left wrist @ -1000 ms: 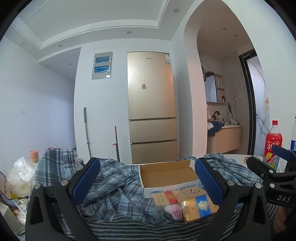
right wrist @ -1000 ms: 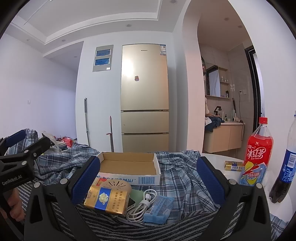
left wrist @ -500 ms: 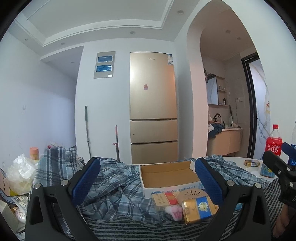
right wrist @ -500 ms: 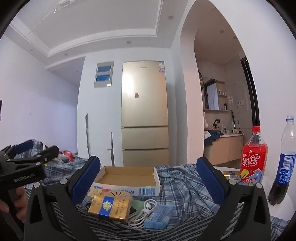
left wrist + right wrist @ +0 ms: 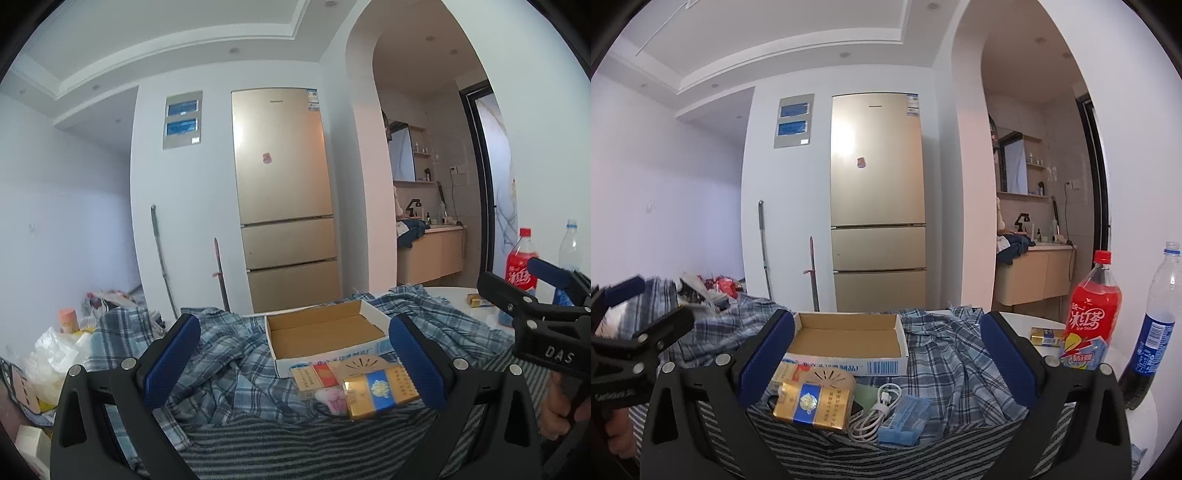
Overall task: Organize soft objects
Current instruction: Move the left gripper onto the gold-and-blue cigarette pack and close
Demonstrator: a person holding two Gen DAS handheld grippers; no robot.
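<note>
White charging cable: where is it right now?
In the right wrist view the white charging cable lies coiled low at centre, between the gold cigarette pack and the blue packet, in front of the open cardboard box.

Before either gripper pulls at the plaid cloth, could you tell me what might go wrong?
The open cardboard box and the gold packet appear to rest on the plaid cloth, so tugging it would likely drag or spill them. The white cable could snag. The red bottle stands close to the cloth's edge and might topple.
</note>
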